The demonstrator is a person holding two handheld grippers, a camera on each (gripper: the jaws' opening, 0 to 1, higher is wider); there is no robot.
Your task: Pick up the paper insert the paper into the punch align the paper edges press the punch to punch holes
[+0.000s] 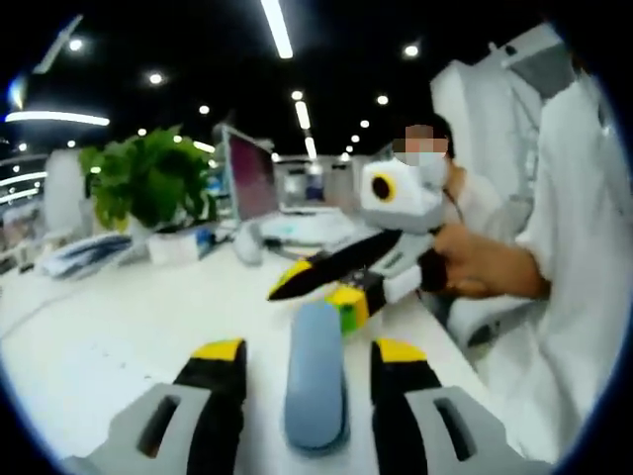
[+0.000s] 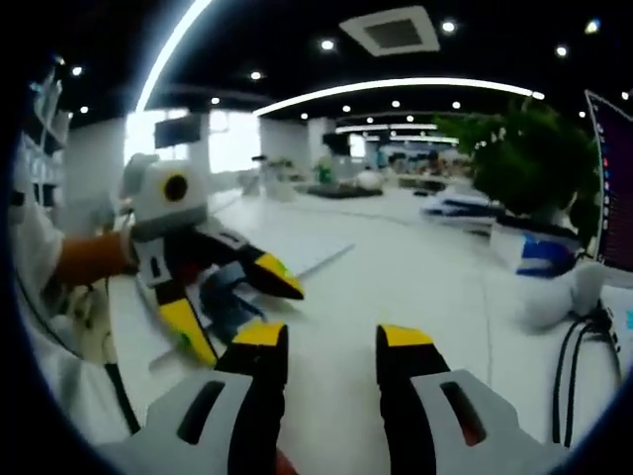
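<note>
White office desk point(image 1: 119, 327) under ceiling lights; both tongs point(image 1: 309, 361) point(image 2: 331, 346) released.

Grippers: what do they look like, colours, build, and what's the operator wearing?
Both match: left gripper and right gripper have pale grey bodies with slotted jaw bases, black jaws and yellow tips. Seen from across, each carries a white box with a yellow-ringed lens. The person's sleeve is white.

One punch point(image 1: 316, 376), one plant point(image 1: 148, 183), perhaps one monitor point(image 1: 249, 178).
</note>
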